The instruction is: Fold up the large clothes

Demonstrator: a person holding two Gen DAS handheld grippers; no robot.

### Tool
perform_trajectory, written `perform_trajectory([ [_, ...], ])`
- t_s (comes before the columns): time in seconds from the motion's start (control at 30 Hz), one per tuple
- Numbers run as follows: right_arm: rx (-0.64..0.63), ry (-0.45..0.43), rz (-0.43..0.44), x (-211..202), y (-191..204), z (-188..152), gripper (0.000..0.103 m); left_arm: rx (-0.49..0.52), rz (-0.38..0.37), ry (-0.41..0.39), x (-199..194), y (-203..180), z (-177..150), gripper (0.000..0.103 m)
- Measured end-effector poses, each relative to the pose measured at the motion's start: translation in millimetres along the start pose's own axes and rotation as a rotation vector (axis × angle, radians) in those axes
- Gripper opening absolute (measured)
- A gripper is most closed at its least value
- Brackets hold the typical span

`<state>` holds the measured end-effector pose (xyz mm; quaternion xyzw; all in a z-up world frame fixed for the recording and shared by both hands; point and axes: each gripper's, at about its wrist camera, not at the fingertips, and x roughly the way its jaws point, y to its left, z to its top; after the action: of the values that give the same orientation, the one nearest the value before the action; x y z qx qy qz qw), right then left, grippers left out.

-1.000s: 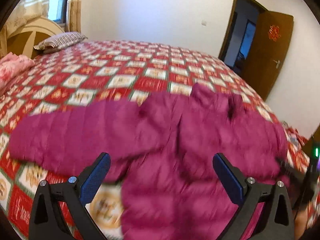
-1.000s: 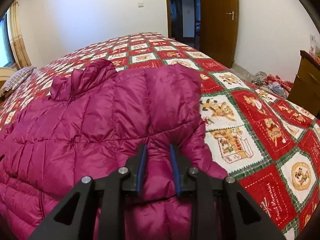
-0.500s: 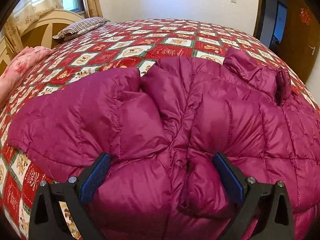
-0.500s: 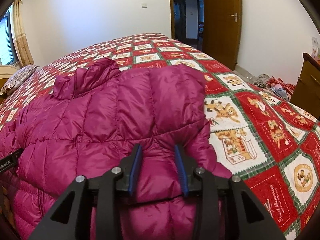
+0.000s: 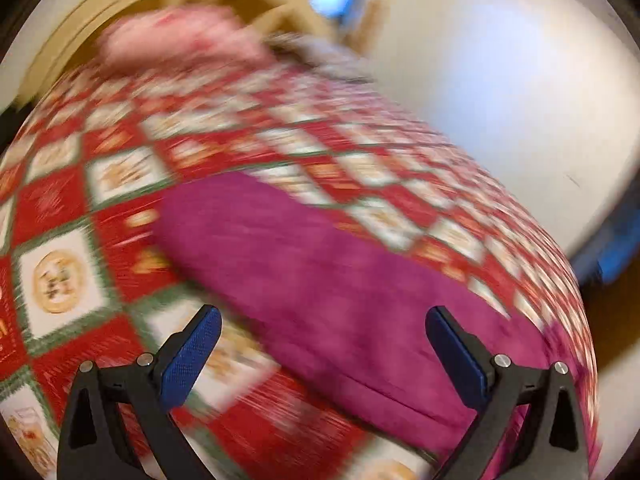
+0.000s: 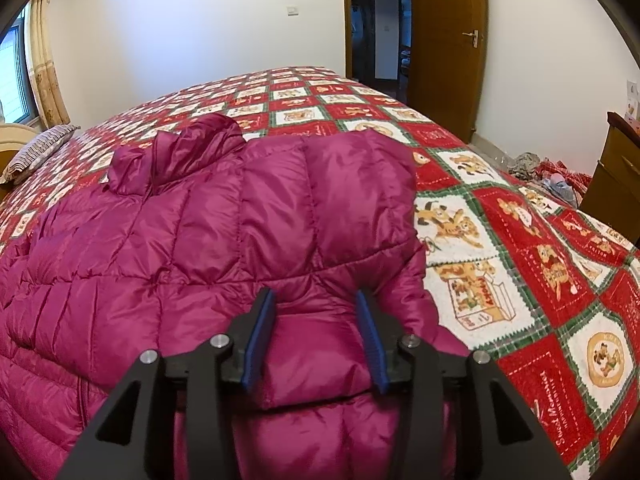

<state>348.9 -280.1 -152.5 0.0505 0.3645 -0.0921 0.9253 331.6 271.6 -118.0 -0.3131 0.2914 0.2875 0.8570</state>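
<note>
Reading "Sweet Memories" on bedspread (image 6: 560, 264) beside magenta jacket (image 6: 224, 240).

jacket (image 6: 224, 248): magenta, glossy, quilted in stitched panels; in the left wrist view its sleeve (image 5: 320, 280) is a blurred magenta band
bedspread (image 6: 520, 248): red and white squares with green borders, cartoon dogs and bears in tan and orange
pads (image 6: 260, 340): blue, fine ribbed texture, on black gripper frames
pillow (image 6: 40, 148): brown and cream stripes
pink fabric (image 5: 176, 36): pink with red marks, blurred
curtain (image 6: 44, 80): beige with a faint gold motif
door (image 6: 448, 40): brown wood, red paper ornament near the top, silver handle
walls (image 6: 192, 28): plain white
cabinet (image 6: 616, 172): brown wood
headboard (image 5: 80, 28): cream
</note>
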Motion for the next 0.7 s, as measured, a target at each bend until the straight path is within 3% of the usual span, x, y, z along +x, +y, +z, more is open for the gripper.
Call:
perform_trajectory([
  [0.17, -0.006, 0.002, -0.005, 0.1, 0.8, 0.0, 0.047, -0.198, -0.011, 0.083, 38.6, 41.9, 17.5, 0.102],
  [0.27, -0.01, 0.003, -0.009, 0.0, 1.4, -0.2, 0.047, -0.179, -0.017, 0.069, 46.8, 40.3, 19.7, 0.102],
  [0.3, -0.011, 0.003, -0.01, 0.0, 1.4, -0.3, 0.047, -0.161, -0.016, 0.064, 47.8, 37.6, 19.0, 0.098],
  [0.33, -0.012, 0.004, -0.01, 0.0, 1.3, -0.3, 0.047, -0.147, -0.013, 0.062, 47.8, 36.1, 19.3, 0.075],
  [0.37, -0.012, 0.004, -0.011, 0.1, 1.4, -0.3, 0.047, -0.133, -0.016, 0.067, 49.6, 35.3, 20.0, 0.06],
  [0.4, -0.013, 0.004, -0.012, 0.1, 1.5, -0.3, 0.048, -0.119, -0.052, 0.09, 54.7, 36.6, 19.8, 0.032],
  [0.43, -0.014, 0.004, -0.013, 0.3, 1.7, -0.3, 0.048, -0.127, -0.137, 0.128, 62.3, 39.2, 18.8, 0.012],
  [0.5, -0.015, 0.005, -0.015, 0.2, 1.9, -0.5, 0.048, -0.191, -0.247, 0.166, 71.8, 46.5, 14.5, 0.01],
  [0.57, -0.015, 0.005, -0.014, 0.5, 1.6, -0.4, 0.048, -0.194, -0.248, 0.149, 71.0, 43.1, 13.9, 0.009],
  [0.7, -0.014, 0.004, -0.013, 0.5, 1.8, -0.3, 0.048, 0.004, -0.249, 0.038, 42.7, -0.2, 20.8, 0.009],
])
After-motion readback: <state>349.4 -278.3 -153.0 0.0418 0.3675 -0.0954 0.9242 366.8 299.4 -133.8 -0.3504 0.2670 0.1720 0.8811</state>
